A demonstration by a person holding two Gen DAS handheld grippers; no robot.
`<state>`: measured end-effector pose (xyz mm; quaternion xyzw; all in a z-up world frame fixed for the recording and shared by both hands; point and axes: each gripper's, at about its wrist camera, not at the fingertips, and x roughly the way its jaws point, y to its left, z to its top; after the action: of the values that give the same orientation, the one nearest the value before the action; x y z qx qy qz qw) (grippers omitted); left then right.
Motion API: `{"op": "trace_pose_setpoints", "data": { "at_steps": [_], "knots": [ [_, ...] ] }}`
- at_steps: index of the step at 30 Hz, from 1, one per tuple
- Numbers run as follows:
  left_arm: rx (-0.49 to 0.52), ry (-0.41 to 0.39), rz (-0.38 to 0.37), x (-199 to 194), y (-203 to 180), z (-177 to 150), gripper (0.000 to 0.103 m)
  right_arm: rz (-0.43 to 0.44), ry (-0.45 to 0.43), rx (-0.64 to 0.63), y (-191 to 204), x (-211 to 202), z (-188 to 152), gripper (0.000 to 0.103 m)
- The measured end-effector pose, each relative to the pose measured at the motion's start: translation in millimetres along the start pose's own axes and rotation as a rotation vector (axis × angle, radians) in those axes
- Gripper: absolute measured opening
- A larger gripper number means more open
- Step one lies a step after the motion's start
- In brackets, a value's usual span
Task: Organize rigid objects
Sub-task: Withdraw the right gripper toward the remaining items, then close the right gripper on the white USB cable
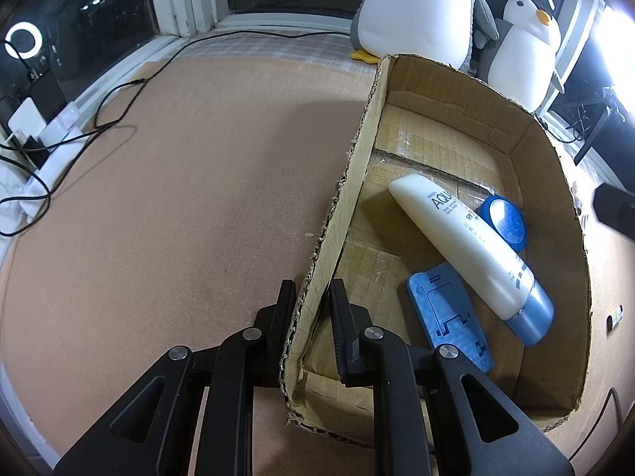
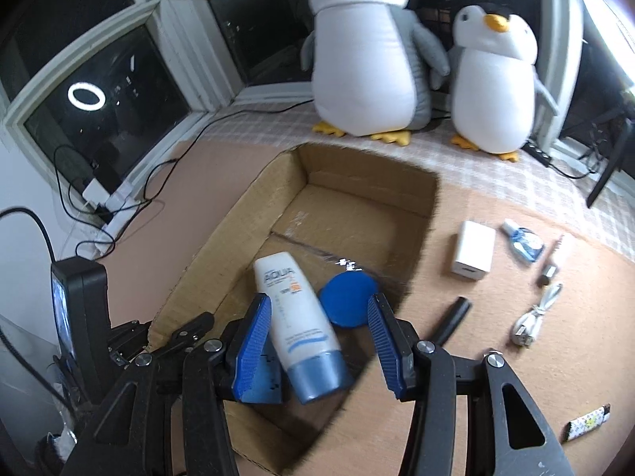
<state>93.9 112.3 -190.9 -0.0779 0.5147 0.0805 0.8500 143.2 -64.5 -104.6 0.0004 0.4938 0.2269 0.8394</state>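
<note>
Inside box (image 2: 238,214) | tube (image 2: 295,317) lies flat | cap toward right tongs (image 2: 319,337)

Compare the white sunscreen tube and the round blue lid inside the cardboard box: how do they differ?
The white sunscreen tube is long, with printed text and a light blue cap; the round blue lid is a short, plain, dark blue disc. The tube lies flat, partly across a flat blue holder; the lid leans tilted beside the tube. Both lie loose in the cardboard box, and neither is gripped.
</note>
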Motion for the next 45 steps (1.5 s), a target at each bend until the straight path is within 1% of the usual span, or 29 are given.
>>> {"op": "trace_pose_setpoints", "data": {
  "at_steps": [6, 11, 17, 22, 26, 31, 36, 44, 45],
  "knots": [
    [0.0, 0.0, 0.001, 0, 0, 0, 0.016, -0.033, -0.039, 0.072, -36, -23, -2, 0.047],
    [0.0, 0.0, 0.001, 0, 0, 0, 0.016, -0.09, -0.039, 0.158, -81, -33, -12, 0.047],
    [-0.001, -0.001, 0.001, 0, 0, -1, 0.016, -0.182, -0.018, 0.226, -126, -32, -22, 0.047],
    [-0.002, -0.001, 0.001, 0, -1, 0, 0.016, -0.217, -0.002, 0.289, -155, -26, -25, 0.047],
    [-0.002, -0.001, 0.0, 0, 0, 0, 0.016, -0.214, 0.027, 0.332, -173, -16, -25, 0.047],
    [-0.002, -0.001, 0.0, 0, -1, 0, 0.016, -0.21, 0.066, 0.363, -183, -1, -21, 0.047],
    [-0.001, 0.0, 0.001, 0, -1, 0, 0.016, -0.208, 0.107, 0.37, -185, 18, -18, 0.047],
    [-0.003, 0.0, -0.001, 1, 0, 0, 0.016, -0.266, 0.156, 0.33, -180, 37, -15, 0.043],
    [-0.003, 0.0, -0.001, 1, 0, 0, 0.016, -0.276, 0.158, 0.319, -179, 38, -15, 0.041]
  ]
}}
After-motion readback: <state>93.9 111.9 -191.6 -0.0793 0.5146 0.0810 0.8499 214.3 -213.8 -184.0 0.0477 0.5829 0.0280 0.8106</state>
